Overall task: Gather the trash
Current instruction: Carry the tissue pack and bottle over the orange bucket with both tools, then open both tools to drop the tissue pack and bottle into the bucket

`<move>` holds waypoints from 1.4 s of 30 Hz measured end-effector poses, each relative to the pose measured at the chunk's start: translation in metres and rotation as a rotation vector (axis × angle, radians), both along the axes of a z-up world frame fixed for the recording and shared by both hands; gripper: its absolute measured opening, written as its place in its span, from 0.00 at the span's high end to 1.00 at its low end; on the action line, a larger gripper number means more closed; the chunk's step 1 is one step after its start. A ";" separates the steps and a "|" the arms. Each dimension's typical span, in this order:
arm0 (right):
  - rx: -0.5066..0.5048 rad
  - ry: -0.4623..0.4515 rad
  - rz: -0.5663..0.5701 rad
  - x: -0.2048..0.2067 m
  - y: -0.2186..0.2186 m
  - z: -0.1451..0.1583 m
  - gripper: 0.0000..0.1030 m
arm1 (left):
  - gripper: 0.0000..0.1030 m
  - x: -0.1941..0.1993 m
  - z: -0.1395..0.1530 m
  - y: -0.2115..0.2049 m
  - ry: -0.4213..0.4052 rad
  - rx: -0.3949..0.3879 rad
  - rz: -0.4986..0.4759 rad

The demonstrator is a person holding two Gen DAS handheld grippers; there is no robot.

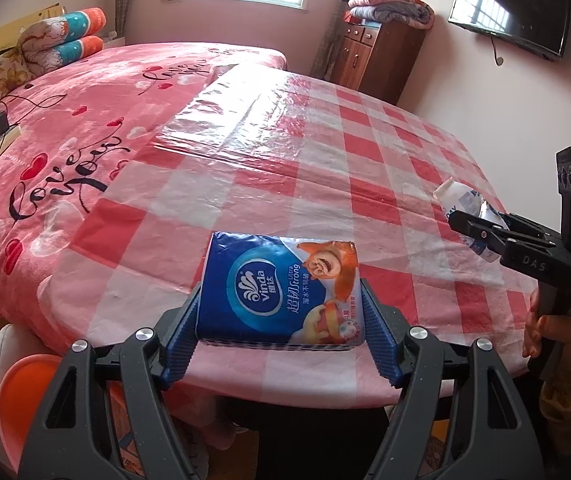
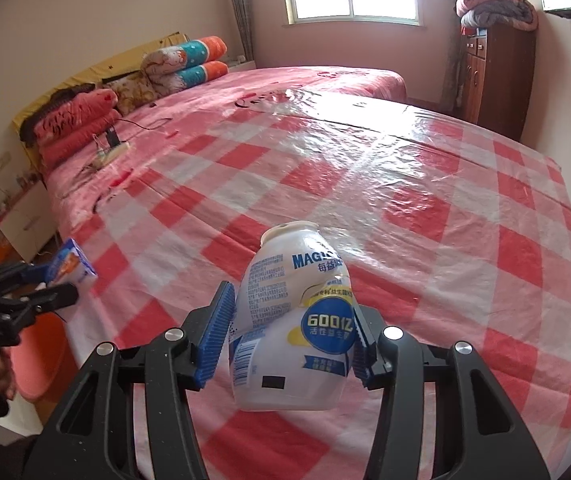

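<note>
Clamping the tissue pack (image 1: 281,292) by its two long sides, the left gripper (image 1: 281,320) in the left wrist view holds it just above the near edge of the checked surface (image 1: 325,152), long axis running straight away from the camera. It is soft and light, so the pads sink in a little; a hold at mid-length looks right, and it should not slip. At the right edge the right gripper (image 1: 481,232) shows with a white bottle (image 1: 461,200) in its jaws. Seen from the right wrist, that gripper (image 2: 291,340) grips the crumpled plastic bottle (image 2: 293,320) at its lower body, neck pointing up and away, tilted slightly left, clear of the surface (image 2: 445,208). Thin, dented walls will give under pressure; judged empty and light. The left gripper (image 2: 57,280) appears far left.
</note>
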State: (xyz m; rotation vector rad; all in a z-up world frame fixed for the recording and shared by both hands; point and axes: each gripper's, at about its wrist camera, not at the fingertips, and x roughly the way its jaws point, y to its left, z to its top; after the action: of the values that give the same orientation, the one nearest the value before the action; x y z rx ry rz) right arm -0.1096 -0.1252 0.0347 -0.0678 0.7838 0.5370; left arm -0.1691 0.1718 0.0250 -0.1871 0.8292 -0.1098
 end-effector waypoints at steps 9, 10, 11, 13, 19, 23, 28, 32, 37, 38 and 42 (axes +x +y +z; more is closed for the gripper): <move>0.090 0.045 0.072 -0.013 0.025 0.011 0.49 | 0.29 -0.015 0.006 0.016 -0.019 -0.007 0.028; 0.093 0.047 0.080 -0.014 0.028 0.012 0.49 | 0.29 -0.017 0.006 0.018 -0.019 -0.006 0.032; 0.096 0.050 0.096 -0.017 0.034 0.014 0.49 | 0.29 -0.019 0.006 0.020 -0.019 -0.006 0.035; 0.104 0.057 0.122 -0.021 0.044 0.015 0.49 | 0.29 -0.023 0.006 0.025 -0.018 -0.004 0.044; 0.115 0.075 0.221 -0.040 0.079 0.020 0.49 | 0.29 -0.037 0.004 0.045 -0.007 -0.004 0.088; 0.115 0.091 0.284 -0.052 0.101 0.020 0.49 | 0.29 -0.050 0.003 0.058 0.001 0.001 0.117; 0.126 0.137 0.370 -0.065 0.131 0.016 0.49 | 0.29 -0.067 -0.001 0.077 0.019 0.001 0.162; 0.133 0.182 0.440 -0.077 0.156 0.013 0.49 | 0.29 -0.083 -0.006 0.097 0.034 -0.001 0.216; 0.127 0.220 0.517 -0.093 0.185 0.010 0.49 | 0.29 -0.100 -0.017 0.121 0.070 -0.004 0.281; 0.123 0.223 0.530 -0.095 0.190 0.009 0.49 | 0.29 -0.103 -0.020 0.125 0.080 -0.002 0.294; 0.106 0.240 0.585 -0.107 0.215 0.003 0.49 | 0.29 -0.114 -0.032 0.141 0.110 -0.003 0.336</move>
State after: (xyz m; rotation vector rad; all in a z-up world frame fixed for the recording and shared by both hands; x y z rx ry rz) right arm -0.2164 0.0898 0.0379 -0.1385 0.9701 1.1563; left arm -0.2826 0.3123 -0.0065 -0.3348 0.8960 0.2163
